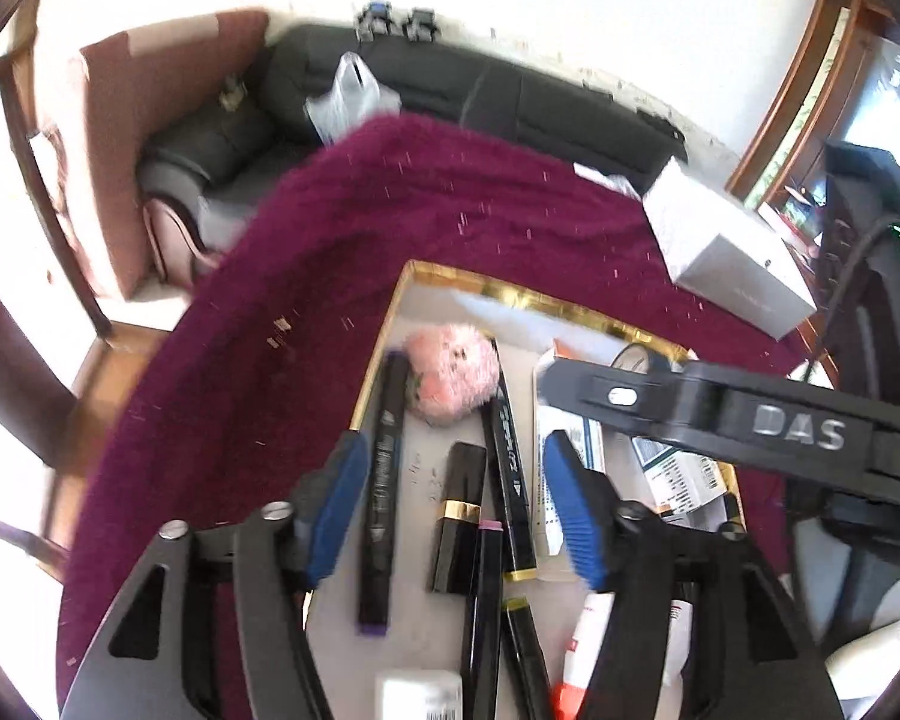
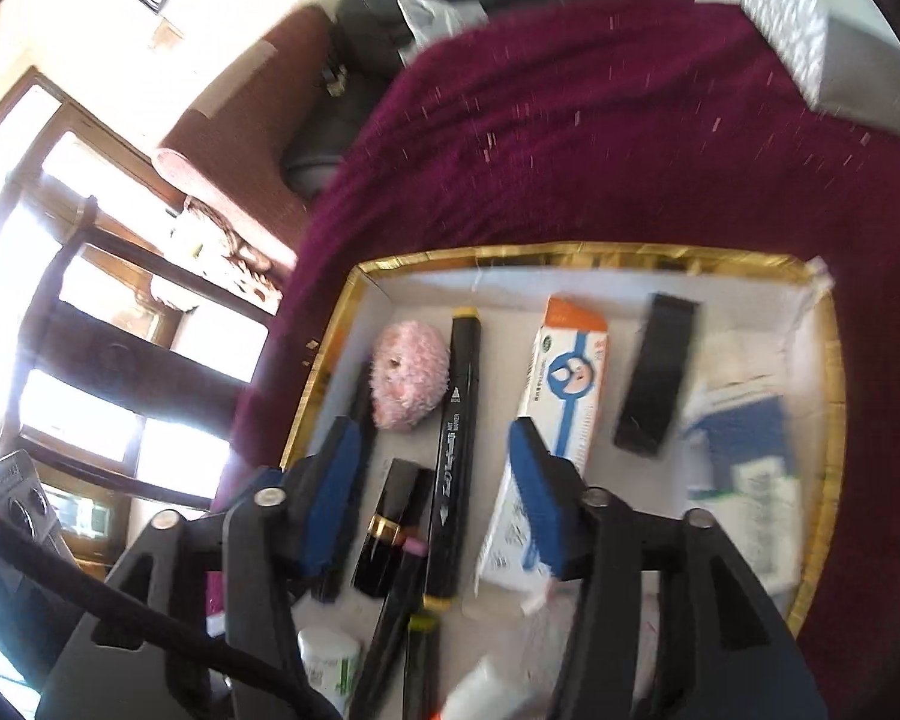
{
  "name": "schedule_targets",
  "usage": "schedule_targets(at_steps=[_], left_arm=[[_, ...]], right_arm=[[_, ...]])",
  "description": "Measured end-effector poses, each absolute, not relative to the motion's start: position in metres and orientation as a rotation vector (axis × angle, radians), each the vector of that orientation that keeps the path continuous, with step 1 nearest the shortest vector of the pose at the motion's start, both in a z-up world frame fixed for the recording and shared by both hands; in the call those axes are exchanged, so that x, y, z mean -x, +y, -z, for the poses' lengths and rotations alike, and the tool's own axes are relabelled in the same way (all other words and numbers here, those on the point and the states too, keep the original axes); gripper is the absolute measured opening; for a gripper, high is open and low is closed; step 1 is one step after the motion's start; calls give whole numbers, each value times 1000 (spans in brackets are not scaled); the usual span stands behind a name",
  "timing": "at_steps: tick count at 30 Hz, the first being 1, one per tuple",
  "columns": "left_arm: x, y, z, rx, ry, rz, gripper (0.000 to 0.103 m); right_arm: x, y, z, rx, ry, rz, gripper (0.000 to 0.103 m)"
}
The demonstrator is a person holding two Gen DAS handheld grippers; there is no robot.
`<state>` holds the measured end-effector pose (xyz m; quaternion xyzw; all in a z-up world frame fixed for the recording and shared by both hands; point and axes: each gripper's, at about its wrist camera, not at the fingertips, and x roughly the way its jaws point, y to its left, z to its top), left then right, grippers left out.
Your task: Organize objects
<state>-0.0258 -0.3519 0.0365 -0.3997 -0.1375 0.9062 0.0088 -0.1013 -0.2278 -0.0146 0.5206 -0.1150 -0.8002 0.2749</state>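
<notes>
A gold-rimmed tray (image 1: 510, 291) (image 2: 570, 253) lies on a maroon cloth (image 1: 390, 210). In it are a pink fluffy toy (image 1: 450, 375) (image 2: 411, 381), a black lipstick with a gold band (image 1: 459, 516) (image 2: 393, 528), several black markers (image 1: 381, 498) (image 2: 459, 450), a white and orange box (image 2: 564, 396) and a flat black case (image 2: 654, 381). My left gripper (image 1: 456, 510) hangs open above the lipstick and markers, its blue pads touching nothing. My right gripper (image 2: 435, 501) is open over the same spot and holds nothing. Its black body (image 1: 750, 426) crosses the right side of the left wrist view.
A white carton (image 1: 726, 252) (image 2: 786, 18) sits on the cloth beyond the tray's far right corner. A dark sofa (image 1: 450, 84) with a plastic bag stands behind the table. Wooden chairs and bright windows are at the left. A red-capped tube (image 1: 582, 642) lies near the tray's front.
</notes>
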Motion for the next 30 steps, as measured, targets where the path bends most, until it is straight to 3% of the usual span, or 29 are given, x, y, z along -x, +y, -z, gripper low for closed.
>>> schedule_targets(at_steps=[4, 8, 9, 10, 12, 20, 30], left_arm=[[-11, -343, -70, 1096, -333, -3080, 67], [-60, -326, -104, 849, -200, -3347, 68], [-74, -319, -113, 776, -173, -3391, 73], [-82, -317, -117, 745, -164, -3407, 88], [-101, -308, -125, 681, -168, -3414, 102], [-141, -295, -121, 752, -414, -3369, 102], [-163, -265, -110, 879, -281, -3434, 102]], right_arm=[[68, -207, -17, -1251, -255, 2250, 67], [20, -185, -45, -1053, -106, 2428, 73], [6, -179, -50, -995, -63, 2483, 79], [-8, -173, -55, -937, -24, 2541, 85], [-29, -163, -60, -854, 36, 2627, 86], [-89, -135, -32, -817, 193, 2722, 88], [-132, -137, -8, -809, 251, 2655, 88]])
